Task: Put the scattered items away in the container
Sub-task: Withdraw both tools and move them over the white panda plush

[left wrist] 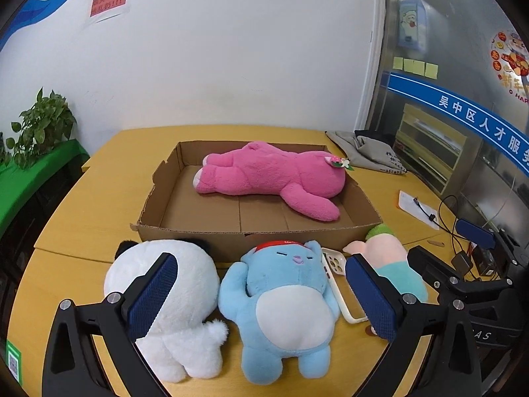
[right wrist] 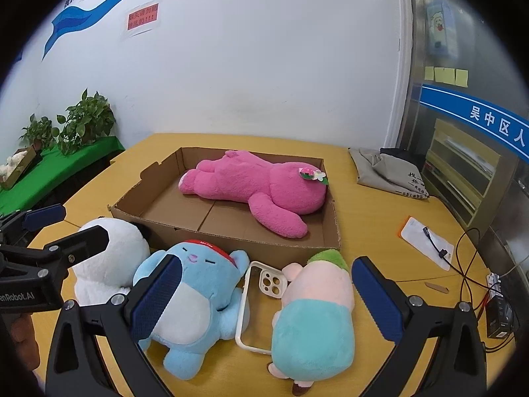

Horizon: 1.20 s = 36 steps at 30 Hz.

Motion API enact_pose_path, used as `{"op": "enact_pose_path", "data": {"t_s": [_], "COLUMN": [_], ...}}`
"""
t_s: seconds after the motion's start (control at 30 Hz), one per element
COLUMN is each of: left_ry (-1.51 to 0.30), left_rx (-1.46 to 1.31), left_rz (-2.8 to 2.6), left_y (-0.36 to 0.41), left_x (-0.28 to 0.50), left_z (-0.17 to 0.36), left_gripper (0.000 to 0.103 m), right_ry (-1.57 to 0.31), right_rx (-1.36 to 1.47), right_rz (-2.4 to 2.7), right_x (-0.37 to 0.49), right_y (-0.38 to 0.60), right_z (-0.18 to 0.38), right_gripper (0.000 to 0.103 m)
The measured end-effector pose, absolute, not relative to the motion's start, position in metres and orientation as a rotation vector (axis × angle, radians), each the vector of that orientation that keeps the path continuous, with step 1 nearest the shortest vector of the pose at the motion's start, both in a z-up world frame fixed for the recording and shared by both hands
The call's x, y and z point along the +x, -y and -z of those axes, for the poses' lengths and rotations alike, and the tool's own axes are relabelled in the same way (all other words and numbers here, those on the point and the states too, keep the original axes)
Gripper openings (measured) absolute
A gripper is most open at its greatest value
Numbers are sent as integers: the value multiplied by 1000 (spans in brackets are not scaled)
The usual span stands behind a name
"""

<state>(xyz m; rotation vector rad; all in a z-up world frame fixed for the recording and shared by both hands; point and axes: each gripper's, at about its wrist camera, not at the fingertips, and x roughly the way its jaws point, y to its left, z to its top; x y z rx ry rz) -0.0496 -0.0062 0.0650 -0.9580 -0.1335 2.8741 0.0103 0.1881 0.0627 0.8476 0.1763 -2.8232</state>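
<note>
Both tongs, left (left wrist: pixel 261 292) and right (right wrist: pixel 264 297), hang spread and empty. Pink bear (left wrist: pixel 271 175) lies in the box (left wrist: pixel 191 235) at mid-frame; blue toy (left wrist: pixel 281 311) waits below, likely next: lower, pinch.

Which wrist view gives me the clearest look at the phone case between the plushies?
The right wrist view: the phone case shows its camera cutouts and most of its rim. In the left wrist view the phone case is largely hidden behind the left gripper's finger.

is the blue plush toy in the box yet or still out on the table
Out. The blue plush toy lies belly-up on the table, in front of the cardboard box's near wall. Only the pink plush is inside.
</note>
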Motion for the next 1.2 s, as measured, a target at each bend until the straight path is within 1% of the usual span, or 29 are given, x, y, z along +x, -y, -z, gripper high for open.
{"op": "enact_pose_path", "data": {"t_s": [1.2], "left_ry": [146], "left_rx": [-1000], "left_rz": [-2834], "left_y": [17], "left_x": [-51], "left_z": [-52], "left_gripper": [103], "right_ry": [-213], "right_rx": [907], "right_rz": [2786], "right_x": [6], "right_y": [-172], "right_z": [-50], "right_gripper": [102]}}
